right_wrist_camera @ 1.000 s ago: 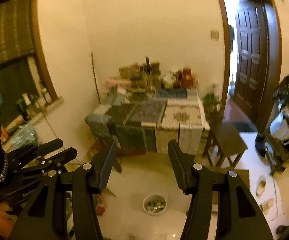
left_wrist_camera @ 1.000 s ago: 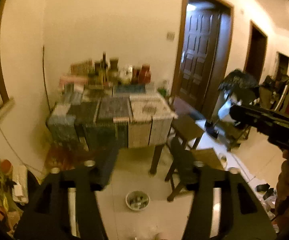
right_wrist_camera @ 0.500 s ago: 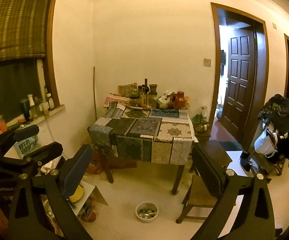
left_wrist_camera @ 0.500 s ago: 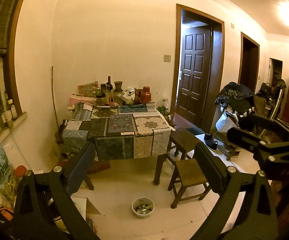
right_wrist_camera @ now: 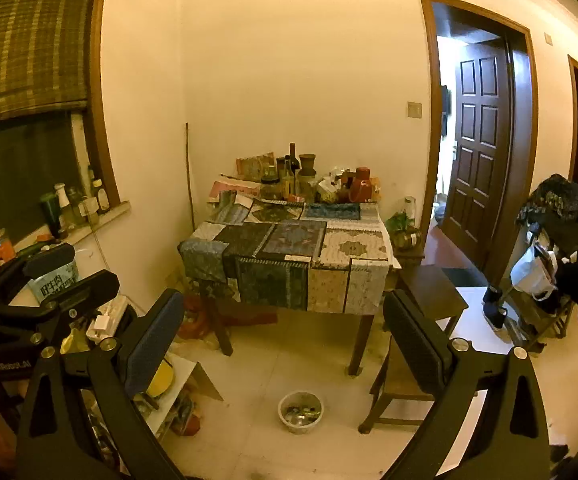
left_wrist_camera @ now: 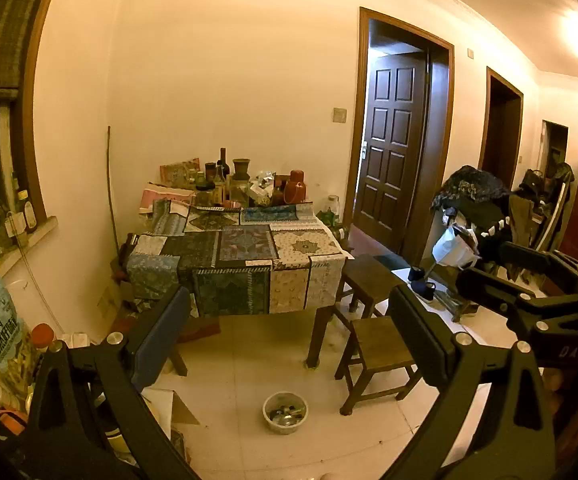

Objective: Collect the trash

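Both grippers are open and empty, held high and facing a room. My left gripper (left_wrist_camera: 289,328) and my right gripper (right_wrist_camera: 285,328) point at a table (left_wrist_camera: 245,248) covered with a patchwork cloth; it also shows in the right wrist view (right_wrist_camera: 289,256). Bottles, jars and packets crowd its far end (left_wrist_camera: 245,184). A small white bowl (left_wrist_camera: 285,412) with scraps in it sits on the floor in front of the table, also in the right wrist view (right_wrist_camera: 301,411). The right gripper shows at the right of the left wrist view (left_wrist_camera: 529,292); the left gripper shows at the left of the right wrist view (right_wrist_camera: 49,276).
Two wooden stools (left_wrist_camera: 381,344) stand right of the table. A cluttered rack with clothes and bags (left_wrist_camera: 473,216) is at the right. A window sill with bottles (right_wrist_camera: 73,208) and an open cardboard box of clutter (right_wrist_camera: 169,384) are at the left. A dark door (right_wrist_camera: 477,152) stands open.
Both grippers have opened wide from a narrower gap. Both views have pulled back and risen, so the table and floor bowl appear farther away and sharper.
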`<state>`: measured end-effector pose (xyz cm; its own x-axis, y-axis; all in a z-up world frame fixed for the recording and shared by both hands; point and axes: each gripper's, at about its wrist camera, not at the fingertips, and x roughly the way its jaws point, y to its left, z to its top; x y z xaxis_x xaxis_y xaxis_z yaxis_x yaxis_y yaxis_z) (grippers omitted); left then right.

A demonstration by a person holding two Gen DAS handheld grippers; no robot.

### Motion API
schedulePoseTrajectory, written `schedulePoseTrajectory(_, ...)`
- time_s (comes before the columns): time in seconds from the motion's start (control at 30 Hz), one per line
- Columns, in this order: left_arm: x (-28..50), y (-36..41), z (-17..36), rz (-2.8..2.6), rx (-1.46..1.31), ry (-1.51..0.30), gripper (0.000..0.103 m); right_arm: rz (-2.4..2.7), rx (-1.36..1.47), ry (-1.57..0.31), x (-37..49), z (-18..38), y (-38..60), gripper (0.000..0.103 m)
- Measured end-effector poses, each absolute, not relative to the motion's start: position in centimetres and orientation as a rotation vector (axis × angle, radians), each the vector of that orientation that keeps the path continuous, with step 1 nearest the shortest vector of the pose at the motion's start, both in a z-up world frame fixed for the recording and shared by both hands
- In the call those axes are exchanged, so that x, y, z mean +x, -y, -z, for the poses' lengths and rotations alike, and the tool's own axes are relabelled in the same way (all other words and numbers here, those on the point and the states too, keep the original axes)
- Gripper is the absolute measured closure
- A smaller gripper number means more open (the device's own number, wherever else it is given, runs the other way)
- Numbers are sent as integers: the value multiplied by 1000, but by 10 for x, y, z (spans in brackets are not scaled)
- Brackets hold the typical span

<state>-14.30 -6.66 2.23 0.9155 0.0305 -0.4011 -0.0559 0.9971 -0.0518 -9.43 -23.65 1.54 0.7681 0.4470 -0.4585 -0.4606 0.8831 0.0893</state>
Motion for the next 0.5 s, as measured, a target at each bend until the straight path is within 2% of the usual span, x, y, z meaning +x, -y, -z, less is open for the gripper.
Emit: schedulePoseTrajectory(0.5,-140,68,-17,-49,-66,-420,3,-487,-26,-511,-92,-13,237,4)
